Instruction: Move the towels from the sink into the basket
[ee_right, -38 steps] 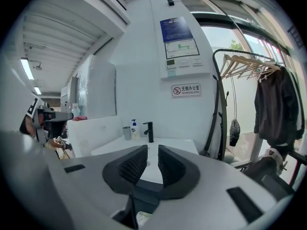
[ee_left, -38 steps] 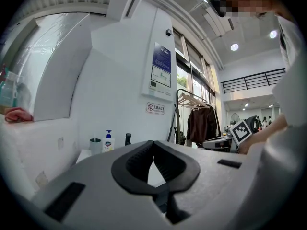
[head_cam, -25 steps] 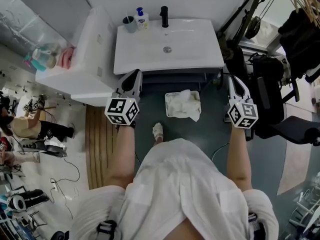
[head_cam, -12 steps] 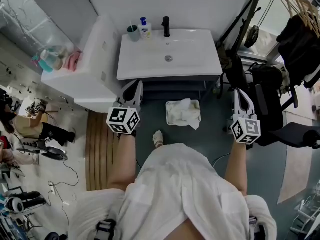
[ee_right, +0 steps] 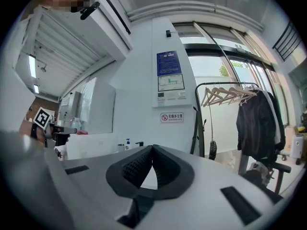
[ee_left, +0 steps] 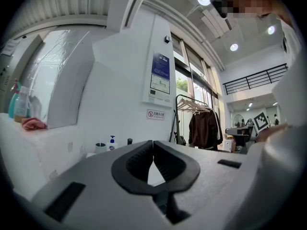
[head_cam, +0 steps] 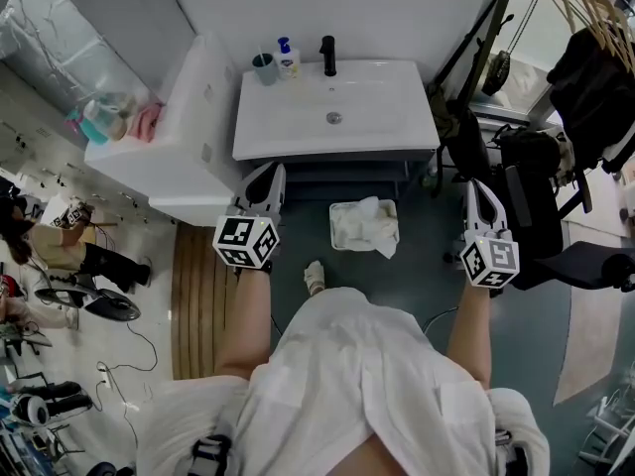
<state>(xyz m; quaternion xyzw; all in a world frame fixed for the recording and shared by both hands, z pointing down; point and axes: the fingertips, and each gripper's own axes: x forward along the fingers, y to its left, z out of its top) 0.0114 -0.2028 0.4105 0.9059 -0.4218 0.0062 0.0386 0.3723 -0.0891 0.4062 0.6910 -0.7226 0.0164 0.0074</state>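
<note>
Towels lie heaped in basket, which sits on the floor just in front of the sink cabinet. Sink basin shows bare white, with nothing in it that I can make out; faucet, soap bottle and cup stand along its back edge. Left gripper is held level to the left of the basket, jaws pressed together with nothing between them. Right gripper is held level to the right, likewise closed and empty. Both are well apart from basket and sink. Judgement: transfer looks done, and the step in hand is checking and tidying. One towel corner hangs over the basket's right front rim. To finish cleanly, look once over the basin and the counter edges for any missed cloth. Then, if tidying, part one gripper's jaws, come down from above onto the hanging corner, pinch only cloth and fold it inward. Keep the other gripper away, so the light basket is not nudged across the floor.
</note>
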